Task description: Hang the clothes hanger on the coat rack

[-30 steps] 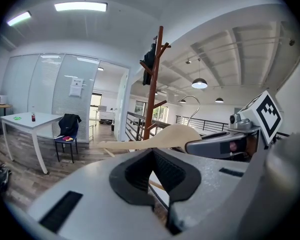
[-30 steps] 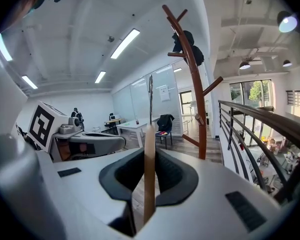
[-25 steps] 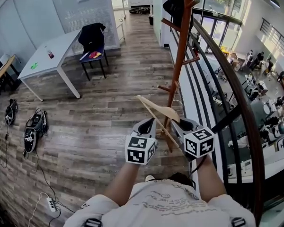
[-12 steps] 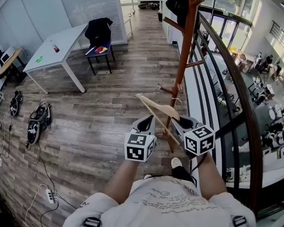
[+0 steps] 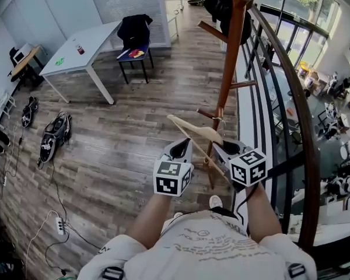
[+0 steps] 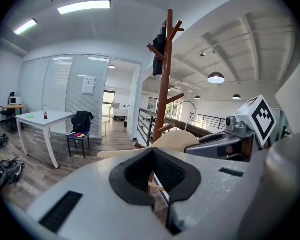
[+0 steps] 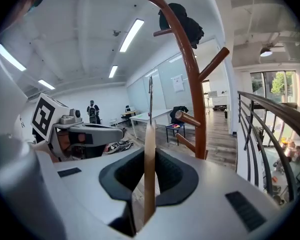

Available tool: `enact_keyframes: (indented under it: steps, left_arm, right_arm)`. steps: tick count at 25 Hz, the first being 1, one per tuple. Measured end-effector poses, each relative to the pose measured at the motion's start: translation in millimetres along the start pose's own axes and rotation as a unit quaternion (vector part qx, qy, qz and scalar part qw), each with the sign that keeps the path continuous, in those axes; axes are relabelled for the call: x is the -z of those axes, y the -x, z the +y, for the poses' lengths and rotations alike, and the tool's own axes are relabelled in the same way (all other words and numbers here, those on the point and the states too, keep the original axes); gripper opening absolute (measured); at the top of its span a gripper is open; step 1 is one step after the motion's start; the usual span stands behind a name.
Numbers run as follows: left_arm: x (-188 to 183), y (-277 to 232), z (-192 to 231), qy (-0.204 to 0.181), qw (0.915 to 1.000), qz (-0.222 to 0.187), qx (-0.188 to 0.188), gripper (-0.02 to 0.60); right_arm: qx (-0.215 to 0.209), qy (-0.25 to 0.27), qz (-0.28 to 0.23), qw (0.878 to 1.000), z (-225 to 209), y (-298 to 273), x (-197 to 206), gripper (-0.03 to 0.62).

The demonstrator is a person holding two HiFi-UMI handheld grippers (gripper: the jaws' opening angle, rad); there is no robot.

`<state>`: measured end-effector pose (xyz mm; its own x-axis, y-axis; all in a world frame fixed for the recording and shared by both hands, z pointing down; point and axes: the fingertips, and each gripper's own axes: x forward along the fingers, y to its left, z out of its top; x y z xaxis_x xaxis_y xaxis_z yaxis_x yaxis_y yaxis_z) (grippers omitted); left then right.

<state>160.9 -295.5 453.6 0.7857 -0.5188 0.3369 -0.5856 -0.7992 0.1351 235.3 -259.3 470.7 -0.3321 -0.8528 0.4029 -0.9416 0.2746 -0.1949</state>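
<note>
Beside the coat rack (image 5: pixel 230 51) post, right gripper (image 5: pixel 223 150) jaws stand narrow, clamped on the wooden clothes hanger (image 5: pixel 203 135), hook upright. Left gripper (image 5: pixel 181 149) jaws are together, gripping nothing. Hanger is near the lowest peg (image 5: pixel 205 113), apart from it. Recommended: lift hook above a free peg, hold hanger upright, lower squarely

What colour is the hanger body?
The hanger is pale, light-tan wood; the head view shows it best.

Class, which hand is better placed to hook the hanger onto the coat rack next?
Right. The right tongs clamp the hanger, and the coat rack stands on that side, just ahead.
</note>
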Motion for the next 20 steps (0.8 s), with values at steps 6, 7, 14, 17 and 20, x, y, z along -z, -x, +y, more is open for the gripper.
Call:
enact_keyframes:
  steps: [6,7,14,17,20]
  left_arm:
    - [0,-7,3,0.008,0.9992,0.004,-0.038,0.003]
    - [0,-9,4,0.009,0.9989,0.004,-0.046,0.003]
    - [5,-14,8,0.02,0.9963,0.008,-0.083,0.003]
    - [9,-17,8,0.024,0.995,0.008,-0.097,0.003]
    - [10,-21,9,0.029,0.9935,0.007,-0.11,0.003]
  right_arm:
    - [-0.037,0.003,0.015,0.999,-18,-11,4,0.052]
    - [-0.043,0.003,0.018,0.999,-21,-13,5,0.052]
    - [-0.081,0.008,0.038,0.996,-34,-25,15,0.052]
    - [-0.096,0.015,0.046,0.994,-38,-30,21,0.052]
    - [-0.106,0.022,0.052,0.993,-43,-32,24,0.052]
